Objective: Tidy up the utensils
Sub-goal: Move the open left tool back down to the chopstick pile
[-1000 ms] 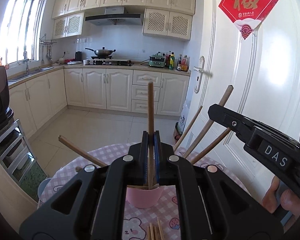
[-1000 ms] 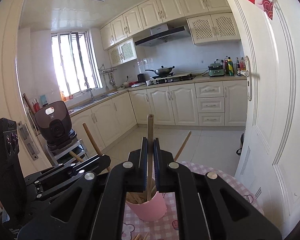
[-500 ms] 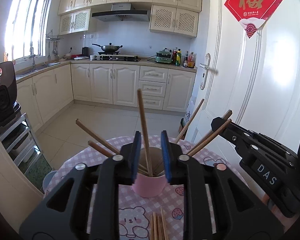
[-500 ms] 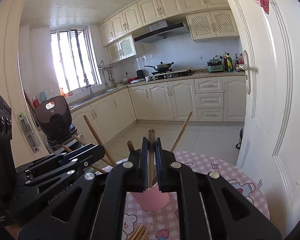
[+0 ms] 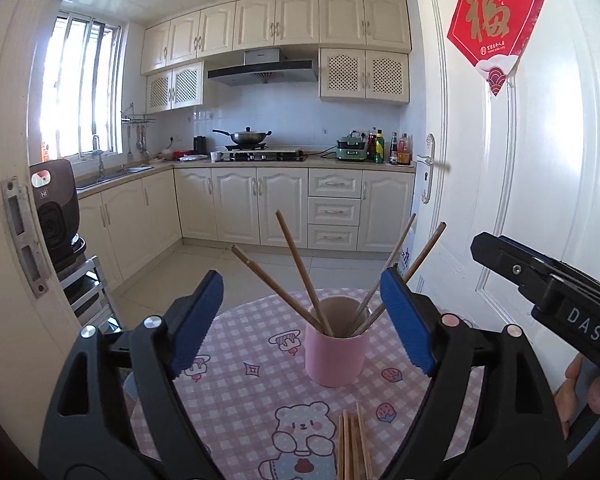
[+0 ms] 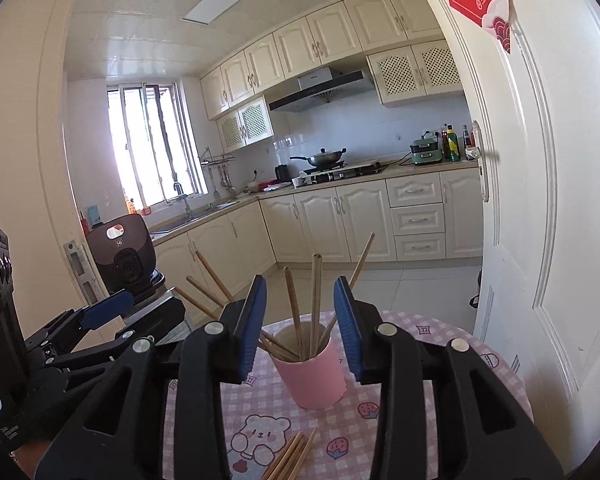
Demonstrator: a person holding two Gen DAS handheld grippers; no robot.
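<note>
A pink cup (image 5: 335,354) stands on the pink checked tablecloth (image 5: 236,364) and holds several wooden chopsticks (image 5: 300,268) that lean outwards. It also shows in the right wrist view (image 6: 314,372) with its chopsticks (image 6: 315,300). My left gripper (image 5: 302,320) is wide open and empty, just short of the cup. My right gripper (image 6: 300,328) is open and empty, its blue pads either side of the cup's rim. Several loose chopsticks (image 5: 352,446) lie on the cloth in front of the cup; they also show in the right wrist view (image 6: 290,458).
The small round table stands in a doorway. A white door (image 5: 520,184) is close on the right. A brown appliance (image 5: 56,212) sits on a metal rack at the left. Kitchen cabinets (image 5: 284,208) lie beyond. The right gripper's body (image 5: 548,284) reaches in from the right.
Both grippers let go of their chopsticks, which now stand in the cup. Both jaws opened and both grippers drew back from the cup.
</note>
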